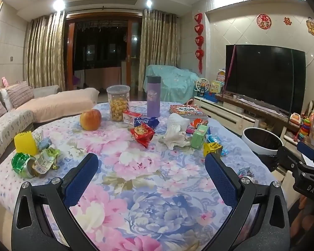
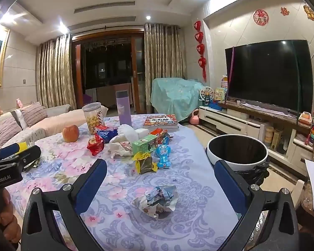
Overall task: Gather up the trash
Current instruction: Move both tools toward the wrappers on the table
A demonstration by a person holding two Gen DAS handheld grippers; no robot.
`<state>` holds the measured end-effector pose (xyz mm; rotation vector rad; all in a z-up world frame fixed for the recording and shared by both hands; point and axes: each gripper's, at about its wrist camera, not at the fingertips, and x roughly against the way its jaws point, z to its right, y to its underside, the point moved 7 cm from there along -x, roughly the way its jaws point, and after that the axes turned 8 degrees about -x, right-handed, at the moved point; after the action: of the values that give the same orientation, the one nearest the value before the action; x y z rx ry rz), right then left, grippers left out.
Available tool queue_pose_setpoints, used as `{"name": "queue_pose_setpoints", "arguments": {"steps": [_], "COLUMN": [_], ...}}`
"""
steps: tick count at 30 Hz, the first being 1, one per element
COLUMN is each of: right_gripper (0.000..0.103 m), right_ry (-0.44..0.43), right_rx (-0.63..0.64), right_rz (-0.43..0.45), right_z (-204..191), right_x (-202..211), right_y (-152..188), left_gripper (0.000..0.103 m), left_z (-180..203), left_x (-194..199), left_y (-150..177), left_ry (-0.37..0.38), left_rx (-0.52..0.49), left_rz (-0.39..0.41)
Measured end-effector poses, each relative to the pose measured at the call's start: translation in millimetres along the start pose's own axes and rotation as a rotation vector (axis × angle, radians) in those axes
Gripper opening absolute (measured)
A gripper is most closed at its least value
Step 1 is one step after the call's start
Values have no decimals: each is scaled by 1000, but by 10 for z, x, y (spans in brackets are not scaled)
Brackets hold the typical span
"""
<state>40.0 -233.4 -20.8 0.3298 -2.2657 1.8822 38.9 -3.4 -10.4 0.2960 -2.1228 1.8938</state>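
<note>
Crumpled wrapper (image 2: 157, 198) lies nearest, on the near right part of the desk (image 1: 136, 188), directly between and just ahead of the spread jaws of the right gripper (image 2: 159, 179); nothing is held. It looks light, soft and crinkly, so it should crush easily; pinching it across the middle of the ball seems the surest hold.

Going left to right across the desk: at the near left sit a green foil wrapper (image 1: 23, 165) and a pale green packet (image 1: 45, 159) beside a yellow comb-like piece (image 1: 24, 143). Farther back stands an apple (image 1: 90, 119), then a clear jar of snack balls (image 1: 117, 103). Mid-desk lie a red snack bag (image 1: 143, 133) and a blue packet (image 1: 146, 121), both thin and likely slippery, best taken by an edge. A purple bottle (image 1: 153, 97) stands behind them. Next come wadded white tissue (image 1: 174, 132), limp and light, and a green carton (image 1: 199, 136), stiffer. The left gripper (image 1: 151, 170) hovers over bare cloth, jaws released and empty.

A floral cloth covers the desk. Off its right edge stands 1 white bin (image 2: 237, 152) with a black liner. A sofa (image 1: 41, 106) lies left, and a television (image 1: 265, 75) right.
</note>
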Motion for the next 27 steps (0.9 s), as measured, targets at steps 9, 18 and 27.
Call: {"name": "queue_pose_setpoints", "arguments": {"steps": [9,18,27], "right_gripper": [103,103,103], "right_ry": [-4,-5,-12], "right_rx": [5,4,3], "right_rz": [7,-4,-15], "right_z": [1,-3,-1], "right_x": [16,-20,-14], "right_y": [3,43,52], "left_gripper": [103,103,103], "left_z": [-10,-11,-15], "left_x": [19,21,33], "left_y": [-3,0,2], "left_ry": [2,2,3], "left_rx": [3,3,8], "left_rz": [6,6,3]}}
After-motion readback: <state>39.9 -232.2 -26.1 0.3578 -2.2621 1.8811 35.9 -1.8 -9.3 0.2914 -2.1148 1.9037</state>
